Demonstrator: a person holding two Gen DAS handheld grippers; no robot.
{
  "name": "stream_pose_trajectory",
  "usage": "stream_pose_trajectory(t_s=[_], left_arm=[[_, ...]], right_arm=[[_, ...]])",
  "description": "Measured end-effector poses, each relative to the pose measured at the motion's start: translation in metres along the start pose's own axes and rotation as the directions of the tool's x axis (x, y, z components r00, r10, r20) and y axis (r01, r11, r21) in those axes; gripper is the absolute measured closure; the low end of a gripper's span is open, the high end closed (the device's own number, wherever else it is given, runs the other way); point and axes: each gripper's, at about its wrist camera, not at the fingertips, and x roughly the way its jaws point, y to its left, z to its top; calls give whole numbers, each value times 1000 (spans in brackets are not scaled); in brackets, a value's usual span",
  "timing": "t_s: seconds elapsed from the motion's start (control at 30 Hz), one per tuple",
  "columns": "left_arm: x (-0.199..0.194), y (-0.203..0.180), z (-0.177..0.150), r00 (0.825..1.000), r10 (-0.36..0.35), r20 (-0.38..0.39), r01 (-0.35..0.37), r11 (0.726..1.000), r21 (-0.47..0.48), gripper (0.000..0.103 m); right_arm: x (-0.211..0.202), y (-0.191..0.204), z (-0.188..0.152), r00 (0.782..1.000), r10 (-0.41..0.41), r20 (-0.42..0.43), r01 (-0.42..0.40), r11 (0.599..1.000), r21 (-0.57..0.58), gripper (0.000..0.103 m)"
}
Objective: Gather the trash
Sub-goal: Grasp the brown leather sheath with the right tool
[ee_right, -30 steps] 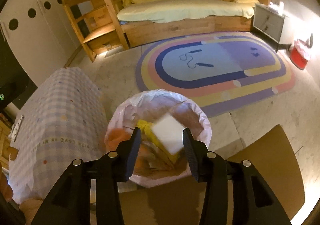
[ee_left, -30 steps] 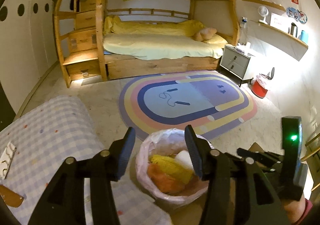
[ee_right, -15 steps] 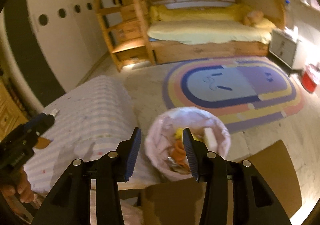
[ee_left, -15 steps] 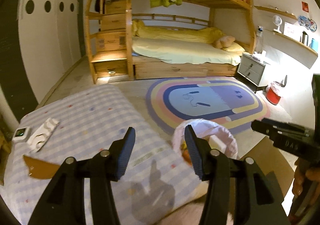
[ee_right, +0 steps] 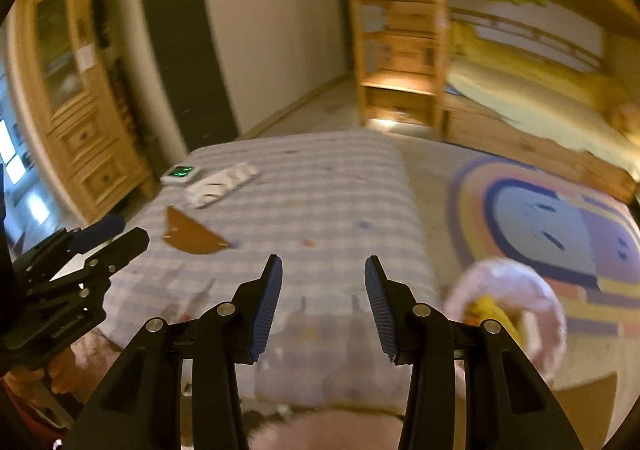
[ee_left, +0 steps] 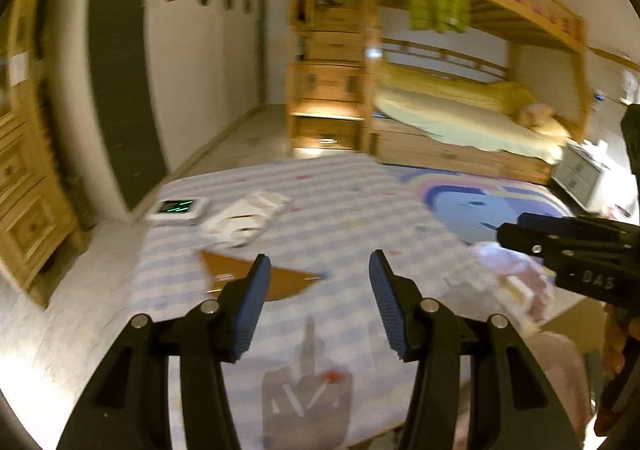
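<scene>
Overhead, left gripper [ee_left: 316, 278] and right gripper [ee_right: 323, 282] both gaped empty above blue-checked tablecloth [ee_right: 320, 202]; "DAS" lettering readable on right gripper body; brown cardboard scrap [ee_left: 256, 278] lay below

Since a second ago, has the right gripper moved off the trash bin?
Yes. The right gripper has swung left: the trash bin now sits to its right, and the checked table lies ahead.

On the table [ee_right: 320, 190] a card piece [ee_right: 190, 236] lies near a wrapper [ee_right: 218, 184] and a timer [ee_right: 180, 173]. The bin [ee_right: 508, 310] stands right of the table, on the floor; the bunk bed [ee_left: 480, 122] lies beyond.
</scene>
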Motion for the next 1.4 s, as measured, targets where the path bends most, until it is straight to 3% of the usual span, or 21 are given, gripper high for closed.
stream_pose_trajectory(t_s=[0.2,0.3,0.6,0.83,0.97,1.1,1.13,1.17,1.27,1.4], left_arm=[[7,62,-6,991,130,-15,-130,989,-74,51],[15,87,-12,987,158,-42,-162,980,-114,51],[37,123,-11,985,135,-108,-156,963,-219,51],[57,136,-6,981,137,-138,-168,954,-247,51],[56,137,-5,981,138,-137,-169,953,-251,51],[56,136,-4,980,143,-137,-173,955,-243,51],[56,136,-3,980,144,-137,-174,955,-239,51],[57,135,-2,980,144,-136,-173,956,-235,51],[57,134,-1,980,146,-135,-173,959,-223,51],[63,130,0,981,129,-148,-159,965,-211,39]], right_arm=[[44,49,13,995,96,-39,-99,993,-66,59],[67,69,15,989,134,-64,-139,986,-91,58],[140,105,23,952,252,-174,-278,950,-144,54],[173,126,23,931,279,-235,-325,927,-186,54],[176,133,19,906,309,-290,-375,903,-211,35],[169,151,6,929,218,-298,-323,870,-372,33],[167,155,4,935,196,-294,-307,863,-401,36],[165,156,3,933,201,-297,-314,858,-406,46],[157,149,0,939,165,-302,-283,870,-404,55],[148,124,0,952,99,-288,-201,915,-351,60]])
